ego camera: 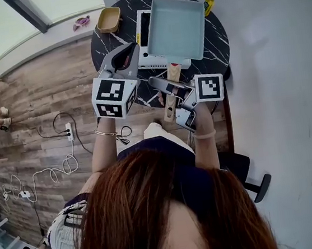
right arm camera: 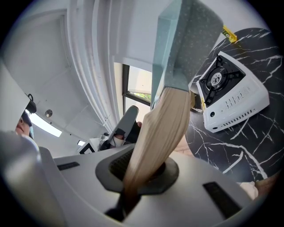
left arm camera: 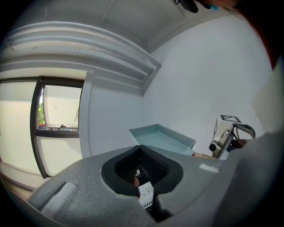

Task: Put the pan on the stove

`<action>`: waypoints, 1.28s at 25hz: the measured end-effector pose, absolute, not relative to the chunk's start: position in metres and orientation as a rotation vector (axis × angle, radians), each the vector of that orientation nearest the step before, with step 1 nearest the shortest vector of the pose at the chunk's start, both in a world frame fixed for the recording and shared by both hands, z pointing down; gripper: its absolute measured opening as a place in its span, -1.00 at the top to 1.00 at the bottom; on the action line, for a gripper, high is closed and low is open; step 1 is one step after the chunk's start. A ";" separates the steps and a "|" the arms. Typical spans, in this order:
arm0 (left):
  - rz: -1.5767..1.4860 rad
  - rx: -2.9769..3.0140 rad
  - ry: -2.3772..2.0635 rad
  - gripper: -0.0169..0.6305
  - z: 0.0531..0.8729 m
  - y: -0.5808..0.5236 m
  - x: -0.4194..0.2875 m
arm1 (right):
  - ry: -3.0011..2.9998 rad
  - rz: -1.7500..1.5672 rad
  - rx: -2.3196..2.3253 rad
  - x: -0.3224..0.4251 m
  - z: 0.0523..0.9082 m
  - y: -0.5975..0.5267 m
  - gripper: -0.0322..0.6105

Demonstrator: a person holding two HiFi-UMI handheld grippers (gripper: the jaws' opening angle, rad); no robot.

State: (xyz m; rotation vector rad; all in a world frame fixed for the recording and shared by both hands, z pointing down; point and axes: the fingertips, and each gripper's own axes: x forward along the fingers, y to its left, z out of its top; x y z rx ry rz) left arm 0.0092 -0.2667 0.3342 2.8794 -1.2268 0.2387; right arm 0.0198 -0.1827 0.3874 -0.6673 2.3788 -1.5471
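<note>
A pale blue-green square pan (ego camera: 175, 28) with a wooden handle (ego camera: 170, 91) hangs over the white portable stove (ego camera: 146, 37) on the round black marble table (ego camera: 106, 42). My right gripper (ego camera: 170, 94) is shut on that handle. In the right gripper view the pan (right arm camera: 186, 40) is lifted clear, and the stove (right arm camera: 230, 93) shows its bare burner below it. The handle (right arm camera: 155, 133) runs down between the jaws of the right gripper (right arm camera: 142, 177). My left gripper (ego camera: 122, 57) is held up at the stove's left, shut on nothing. The left gripper view shows the pan (left arm camera: 162, 138) ahead.
A yellow dish (ego camera: 109, 20) lies at the table's far left edge. An oil bottle (ego camera: 209, 3) stands at its far right edge. White wall lies to the right, with wooden floor and cables to the left.
</note>
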 end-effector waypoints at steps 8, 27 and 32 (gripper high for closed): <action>0.241 2.865 -1.243 0.91 0.343 -0.287 0.023 | 2.386 -1.577 -0.643 0.030 0.400 -0.207 0.83; 0.255 2.818 -1.283 0.91 0.377 -0.324 0.044 | 2.378 -1.670 -0.593 0.052 0.441 -0.247 0.83; 0.259 2.810 -1.292 0.91 0.383 -0.334 0.050 | 2.374 -1.689 -0.581 0.056 0.451 -0.259 0.83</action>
